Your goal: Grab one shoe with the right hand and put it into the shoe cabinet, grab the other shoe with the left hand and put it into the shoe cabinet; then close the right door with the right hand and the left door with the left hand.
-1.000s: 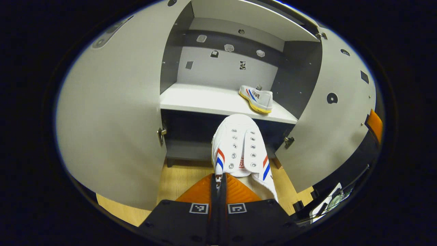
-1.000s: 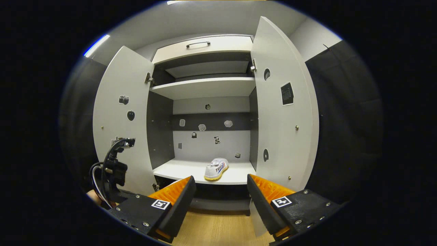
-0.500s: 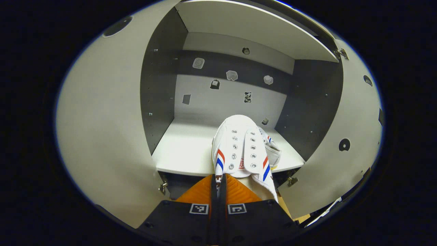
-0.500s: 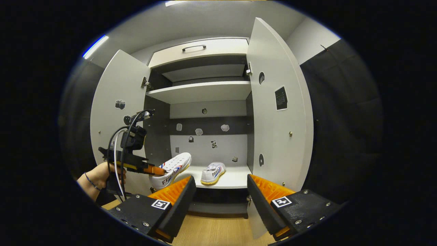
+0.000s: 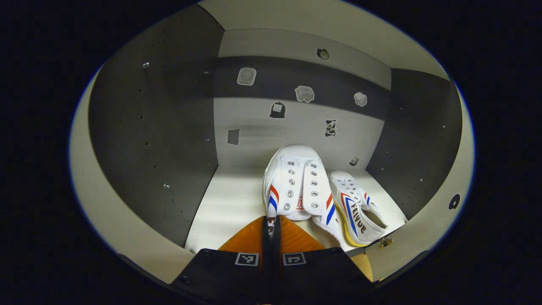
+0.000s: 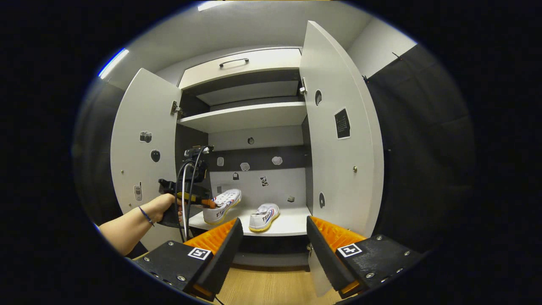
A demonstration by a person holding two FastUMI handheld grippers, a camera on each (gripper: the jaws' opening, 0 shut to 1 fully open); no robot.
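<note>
Gripping the white canvas shoe with red and blue stripes (image 5: 298,182) by its heel, the left gripper (image 5: 271,231) should lower it flat onto the white cabinet shelf (image 5: 224,203) beside the matching shoe (image 5: 355,209) before letting go, while the right gripper (image 6: 271,245) waits open-fingered and empty.

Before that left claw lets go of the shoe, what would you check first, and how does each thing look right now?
1. Held shoe is above the shelf, not past its edge: ok.
2. Left gripper grips the shoe's heel firmly: ok, fingers closed on it.
3. Room beside the other shoe already on the shelf: ok, free space to its left.
4. Held shoe's sole rests on the shelf: cannot tell; in the right gripper view it seems slightly raised.
5. Both doors, left and right, open wide: ok.
6. Right gripper empty and clear of the cabinet: ok, open.
</note>
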